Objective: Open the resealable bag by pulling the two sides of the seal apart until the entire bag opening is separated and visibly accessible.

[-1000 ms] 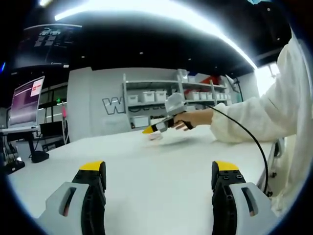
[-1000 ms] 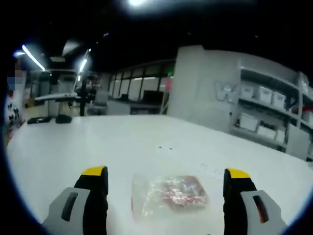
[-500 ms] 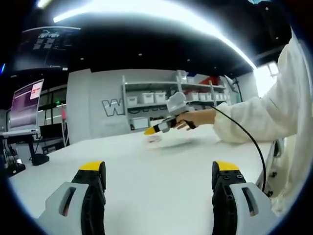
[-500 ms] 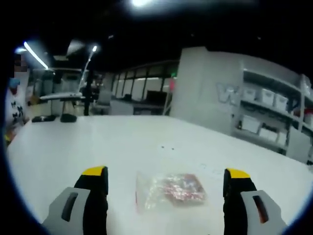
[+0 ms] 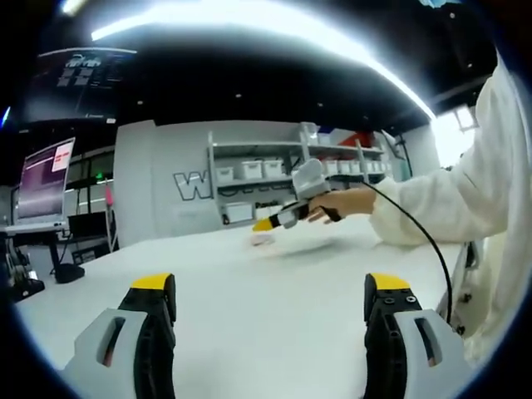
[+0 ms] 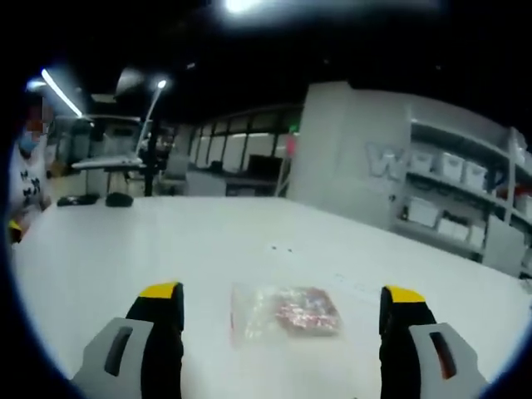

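Observation:
A clear resealable bag (image 6: pixel 284 312) with red contents lies flat on the white table (image 6: pixel 166 241), straight ahead of my right gripper (image 6: pixel 283 328), whose jaws stand wide open and hold nothing. The bag sits between and just beyond the yellow-tipped fingers (image 6: pixel 160 293). In the left gripper view my left gripper (image 5: pixel 270 303) is open over bare table, low near the front. Far across the table the right gripper (image 5: pixel 283 218) is held by a hand in a white sleeve (image 5: pixel 449 199), with the bag (image 5: pixel 262 239) just below its tip.
A cable (image 5: pixel 428 241) runs from the held gripper down past the table edge. Shelves with white bins (image 5: pixel 249 170) line the back wall. A monitor (image 5: pixel 41 179) stands at the left. A person (image 6: pixel 21 179) is at the far left of the right gripper view.
The right gripper has lifted and drawn back a little, so the bag looks smaller and farther in its view. The left gripper has barely shifted.

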